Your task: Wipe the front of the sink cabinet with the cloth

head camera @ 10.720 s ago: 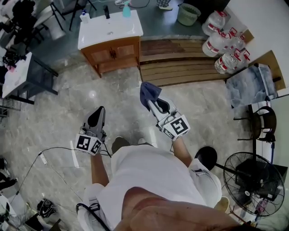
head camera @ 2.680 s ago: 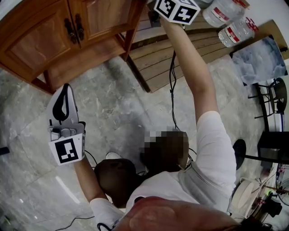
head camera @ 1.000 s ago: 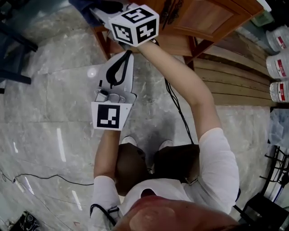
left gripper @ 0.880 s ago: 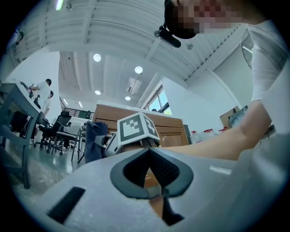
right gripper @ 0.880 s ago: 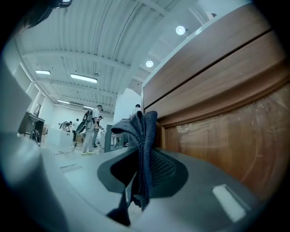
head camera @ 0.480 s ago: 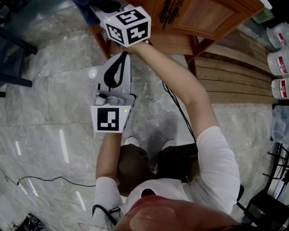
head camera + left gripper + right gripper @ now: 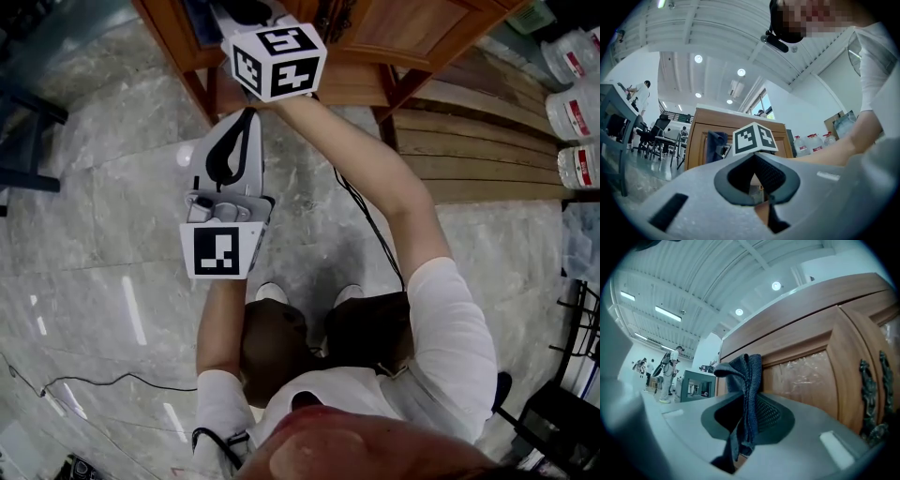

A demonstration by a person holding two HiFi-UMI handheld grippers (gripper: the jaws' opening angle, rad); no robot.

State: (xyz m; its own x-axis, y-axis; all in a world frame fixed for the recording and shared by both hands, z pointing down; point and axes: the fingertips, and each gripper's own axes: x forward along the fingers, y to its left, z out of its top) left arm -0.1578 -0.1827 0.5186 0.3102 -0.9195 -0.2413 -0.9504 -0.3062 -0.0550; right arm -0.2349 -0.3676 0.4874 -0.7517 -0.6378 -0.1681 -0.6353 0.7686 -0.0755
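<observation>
Grey marble floor [image 7: 103, 197] fills most of the head view. The wooden cabinet [image 7: 422, 23] stands along its top edge on slim legs, and its door panel [image 7: 806, 371] fills the right gripper view at close range. To the cabinet's right lie wooden planks [image 7: 487, 141], with water bottles [image 7: 574, 112] beyond them.

The person [image 7: 375, 375] stands facing the cabinet with both arms stretched forward. The right arm crosses over towards the cabinet's left side.

The right gripper [image 7: 746, 401] is at the cabinet front, its marker cube [image 7: 277, 61] uppermost. Its jaws are clamped on the cloth [image 7: 749, 376] — a dark blue, ribbed fold that sticks up past the tips and hangs down between them. From the left gripper view the cloth [image 7: 716, 146] lies over the left part of the cabinet front. It seems to press against the wood, though actual contact cannot be made out.

The left gripper [image 7: 754, 161] is held lower and nearer the person, just beneath the right one, pointing at the cabinet. Its jaws are together with nothing between them.

Two dark metal handles [image 7: 867, 380] sit side by side on the doors, to the right of the cloth.
</observation>
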